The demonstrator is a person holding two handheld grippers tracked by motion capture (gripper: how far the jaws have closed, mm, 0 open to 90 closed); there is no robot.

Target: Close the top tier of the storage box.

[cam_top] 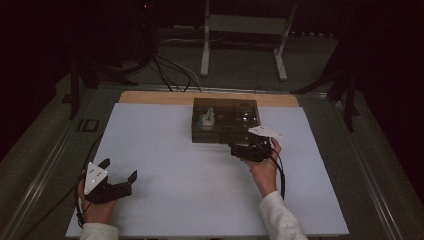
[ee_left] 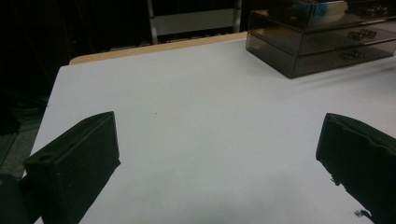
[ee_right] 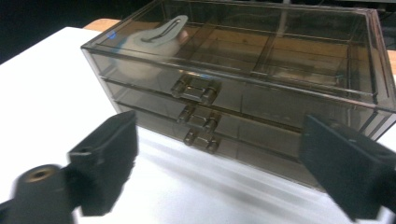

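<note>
Your right claw (ee_right: 219, 172), jaws apart, faces the drawer box (ee_right: 261, 88) handles, ready to pull, while your left claw (cam_top: 119, 176) rests on the counter (cam_top: 165, 150), jaws apart.

High view looked forward and down over the whole table (cam_top: 165, 150). Left gripper view sat low, facing across to the far drawer box (ee_left: 322, 37). Right gripper view sat close before that box's drawer fronts.

I saw a glossy, smoky see-through plastic drawer box (ee_right: 243, 88) on a smooth matt white sheet (cam_top: 200, 170); bare wood (cam_top: 150, 97) edged the table, and my jaw pads looked matt black.
</note>
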